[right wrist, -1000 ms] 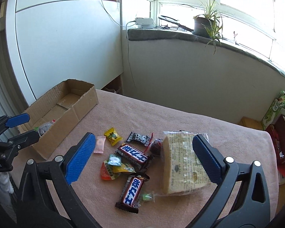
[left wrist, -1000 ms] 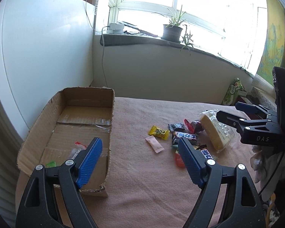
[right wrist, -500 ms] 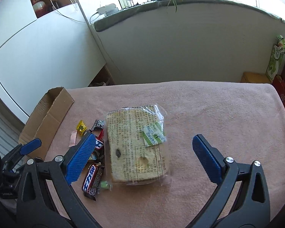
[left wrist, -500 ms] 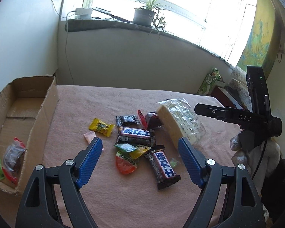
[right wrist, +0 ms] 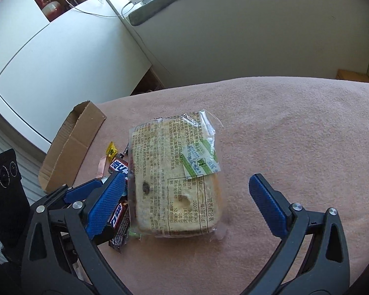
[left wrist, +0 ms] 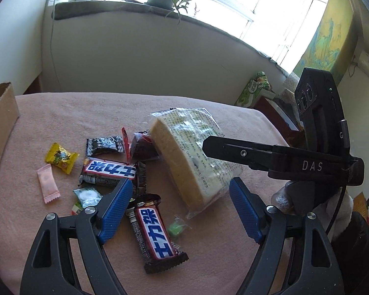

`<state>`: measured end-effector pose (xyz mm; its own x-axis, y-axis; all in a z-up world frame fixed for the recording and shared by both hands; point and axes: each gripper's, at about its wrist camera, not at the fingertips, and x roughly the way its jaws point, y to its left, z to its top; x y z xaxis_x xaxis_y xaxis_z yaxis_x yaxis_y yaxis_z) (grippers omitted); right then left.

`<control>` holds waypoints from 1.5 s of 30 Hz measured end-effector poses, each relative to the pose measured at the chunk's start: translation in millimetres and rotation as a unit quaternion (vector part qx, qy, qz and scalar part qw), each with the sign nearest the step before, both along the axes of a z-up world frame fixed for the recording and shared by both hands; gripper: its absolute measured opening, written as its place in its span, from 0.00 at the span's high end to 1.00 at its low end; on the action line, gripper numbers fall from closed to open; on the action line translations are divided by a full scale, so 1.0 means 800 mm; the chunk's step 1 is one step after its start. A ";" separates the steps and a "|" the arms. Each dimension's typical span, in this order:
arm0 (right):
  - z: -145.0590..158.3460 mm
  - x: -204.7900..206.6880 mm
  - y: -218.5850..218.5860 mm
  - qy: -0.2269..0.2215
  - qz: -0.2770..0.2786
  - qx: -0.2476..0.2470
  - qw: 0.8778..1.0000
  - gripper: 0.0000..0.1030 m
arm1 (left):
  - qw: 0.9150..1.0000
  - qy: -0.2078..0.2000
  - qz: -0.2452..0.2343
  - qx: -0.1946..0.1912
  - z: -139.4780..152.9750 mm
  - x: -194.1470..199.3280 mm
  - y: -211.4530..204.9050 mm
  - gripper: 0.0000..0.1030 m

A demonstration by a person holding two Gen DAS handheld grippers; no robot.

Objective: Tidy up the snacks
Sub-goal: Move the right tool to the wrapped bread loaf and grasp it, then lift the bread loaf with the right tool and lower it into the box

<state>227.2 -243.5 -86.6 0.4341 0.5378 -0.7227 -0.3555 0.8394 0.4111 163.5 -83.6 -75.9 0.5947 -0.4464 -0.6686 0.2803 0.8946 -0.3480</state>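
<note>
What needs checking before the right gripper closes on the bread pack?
1. Right gripper open: ok, jaws spread wide.
2. Bread pack between the pads: ok, roughly centred.
3. Left pad clear of the chocolate bar: not ok, the bar lies right beside the pack.
4. Left gripper out of the way: not ok, open and close by over the candy.
5. Cardboard box reachable: ok, at the table's left edge.
6. Pad height against the pack: cannot tell.
</note>
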 end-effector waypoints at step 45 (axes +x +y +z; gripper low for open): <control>0.049 -0.041 0.066 -0.017 0.048 0.020 0.999 0.36 | 0.999 -0.040 -0.003 -0.027 0.036 -0.042 0.050 0.54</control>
<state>194.3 -190.6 -47.1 0.4039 0.6058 -0.6854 -0.4480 0.7843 0.4291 129.7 -43.6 -46.8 0.6430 -0.4838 -0.5938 0.3137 0.8736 -0.3720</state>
